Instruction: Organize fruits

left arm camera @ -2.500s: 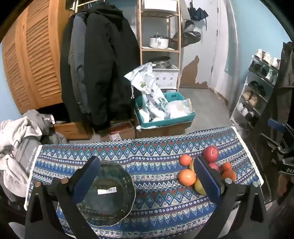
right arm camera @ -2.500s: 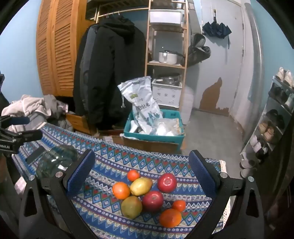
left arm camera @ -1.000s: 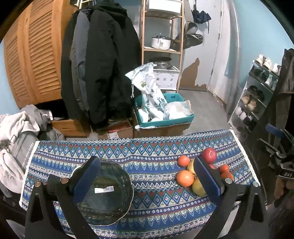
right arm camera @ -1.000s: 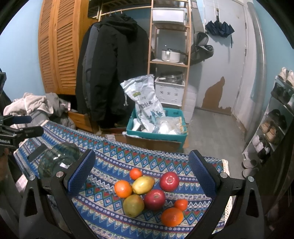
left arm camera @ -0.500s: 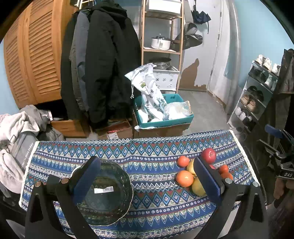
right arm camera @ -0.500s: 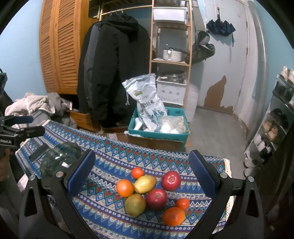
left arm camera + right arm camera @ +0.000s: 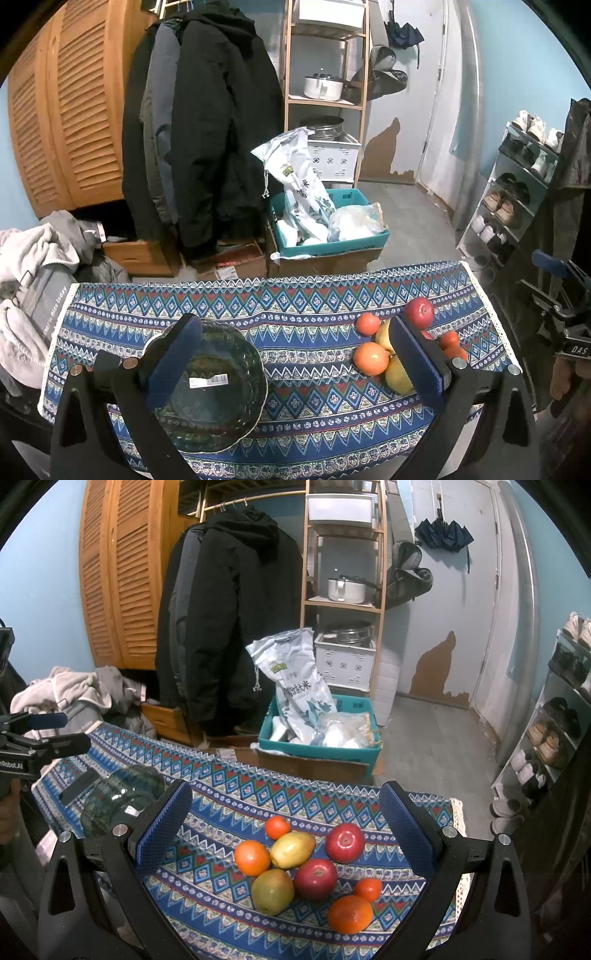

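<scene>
1. Right wrist view: the right claw [image 7: 284, 830] hangs wide apart and holds nothing, above the near edge of the desk [image 7: 221, 786] with its patterned cloth.
2. Between its fingers lies the fruit in one tight cluster: a big orange [image 7: 349, 914] nearest, then a green pear [image 7: 272, 891], a red apple [image 7: 315, 878] and a small orange [image 7: 367, 889].
3. Behind these sit another orange [image 7: 252, 857], a yellow pear [image 7: 291, 849], a second red apple [image 7: 344, 842] and a small orange [image 7: 277, 827] farthest back.
4. Left wrist view: the left claw [image 7: 295, 354] is also spread wide and empty, over the glass bowl [image 7: 214, 384], which stands well apart from the fruit.
5. Beyond the desk a teal crate [image 7: 328, 240] sits on the floor.
</scene>
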A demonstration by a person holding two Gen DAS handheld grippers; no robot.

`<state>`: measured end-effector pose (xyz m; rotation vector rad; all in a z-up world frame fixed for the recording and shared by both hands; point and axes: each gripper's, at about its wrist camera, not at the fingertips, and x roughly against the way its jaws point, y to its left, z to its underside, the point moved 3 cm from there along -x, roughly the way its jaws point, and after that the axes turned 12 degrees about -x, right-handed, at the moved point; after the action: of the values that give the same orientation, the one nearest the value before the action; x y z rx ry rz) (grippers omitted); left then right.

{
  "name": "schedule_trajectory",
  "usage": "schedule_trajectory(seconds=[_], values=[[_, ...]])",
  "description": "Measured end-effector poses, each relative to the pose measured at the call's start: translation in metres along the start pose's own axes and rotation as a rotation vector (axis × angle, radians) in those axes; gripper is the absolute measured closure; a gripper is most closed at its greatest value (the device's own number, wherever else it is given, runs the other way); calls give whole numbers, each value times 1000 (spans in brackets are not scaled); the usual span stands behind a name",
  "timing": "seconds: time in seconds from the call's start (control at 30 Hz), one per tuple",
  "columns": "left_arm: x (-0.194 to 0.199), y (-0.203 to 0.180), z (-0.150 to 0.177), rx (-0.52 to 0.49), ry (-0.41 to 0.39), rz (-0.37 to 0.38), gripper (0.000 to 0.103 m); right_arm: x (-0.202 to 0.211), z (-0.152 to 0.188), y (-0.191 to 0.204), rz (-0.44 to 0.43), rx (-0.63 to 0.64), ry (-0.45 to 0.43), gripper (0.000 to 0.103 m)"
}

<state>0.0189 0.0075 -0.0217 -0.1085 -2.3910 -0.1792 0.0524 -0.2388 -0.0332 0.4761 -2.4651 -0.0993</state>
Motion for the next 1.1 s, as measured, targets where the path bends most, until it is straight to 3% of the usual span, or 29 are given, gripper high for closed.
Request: schedule_trajectory(seconds=[1.1], values=[[10, -3, -4, -8, -57, -9, 1, 1, -2, -1, -1, -2, 1, 3]])
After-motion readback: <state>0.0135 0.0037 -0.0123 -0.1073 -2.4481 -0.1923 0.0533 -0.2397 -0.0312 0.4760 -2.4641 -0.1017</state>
